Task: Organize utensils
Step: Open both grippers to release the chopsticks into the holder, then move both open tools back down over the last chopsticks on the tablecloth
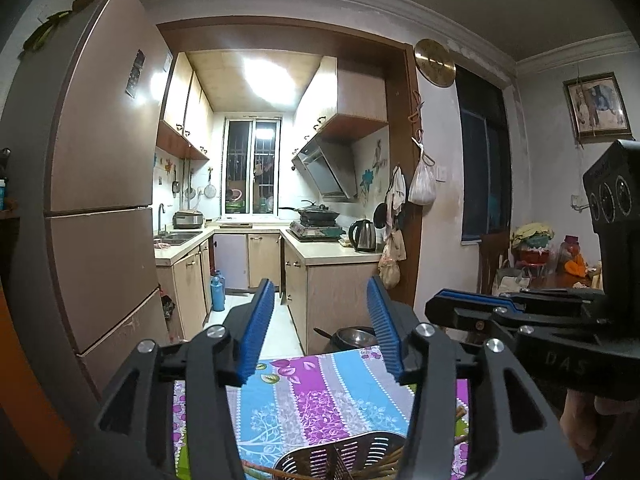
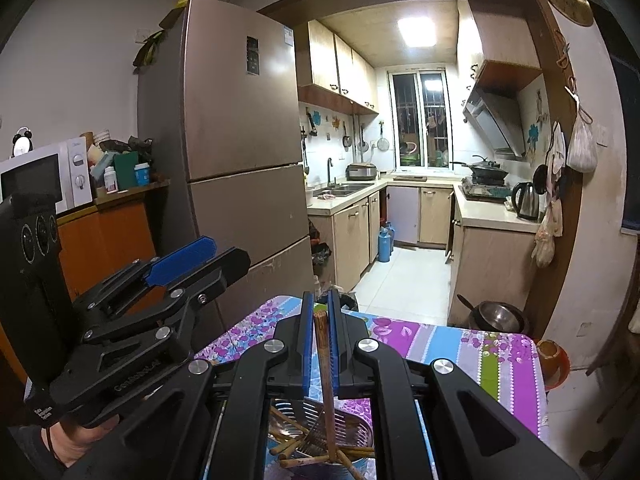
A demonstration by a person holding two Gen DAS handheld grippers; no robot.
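Chopsticks first: one wooden chopstick [image 2: 325, 364] stands nearly upright between the blue fingers [image 2: 307, 344] of the right gripper [image 2: 320, 340], and those fingers are drawn in close on it, so the stick looks pinched. Its lower end reaches down into the metal utensil basket [image 2: 352, 420] directly below, where it meets the heap.

And what a heap: several more chopsticks [image 2: 304, 454] lie crossed and jumbled in the bottom of that basket, none lined up. So the sorting looks barely begun, with one stick in hand and the rest waiting.

Over to the left gripper [image 1: 320, 332]: fingers [image 1: 256, 336] spread wide, nothing between them, hanging above the near rim of the same slotted basket [image 1: 344, 456]. Stick ends poke out by that rim, though the frame edge cuts them off, so I can't say how many.

Further out, the floral cloth on the surface [image 2: 496, 356] shows no sorted pile or holder, as far as either camera reaches. Beyond the far edge sits a steel bowl [image 2: 498, 316], apart from the action. Nearly everything is left to do.
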